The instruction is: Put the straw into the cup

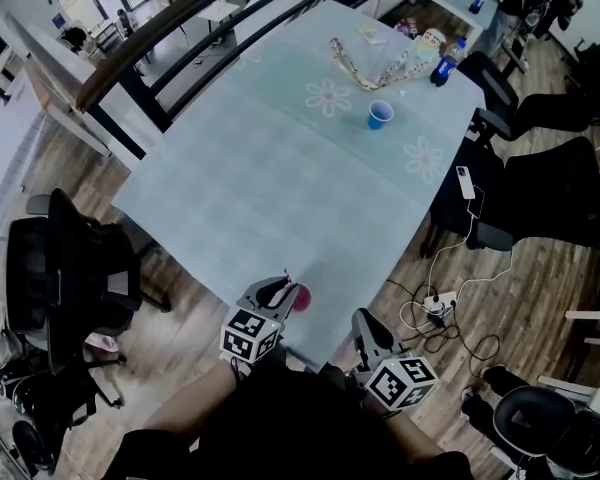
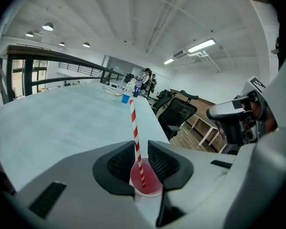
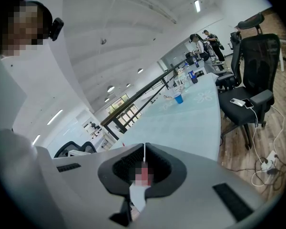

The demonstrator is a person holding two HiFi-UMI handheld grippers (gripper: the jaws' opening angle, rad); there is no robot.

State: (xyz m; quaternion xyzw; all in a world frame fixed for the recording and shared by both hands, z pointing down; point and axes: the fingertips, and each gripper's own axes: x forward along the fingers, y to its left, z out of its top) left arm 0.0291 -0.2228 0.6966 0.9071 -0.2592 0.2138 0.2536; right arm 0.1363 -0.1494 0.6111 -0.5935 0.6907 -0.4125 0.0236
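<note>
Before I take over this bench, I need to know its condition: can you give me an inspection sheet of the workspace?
Surface: table under a pale flower-print cloth, mostly bare.
Job's things: red cup at the near edge, striped straw standing in it.
Clutter: blue cup, bottle and lanyard at the far end.
Grippers: left gripper closed on the straw; right gripper jaws together, off the table edge.
Cables: power strip with loose leads on the floor.
Surroundings: office chairs, railing.
</note>
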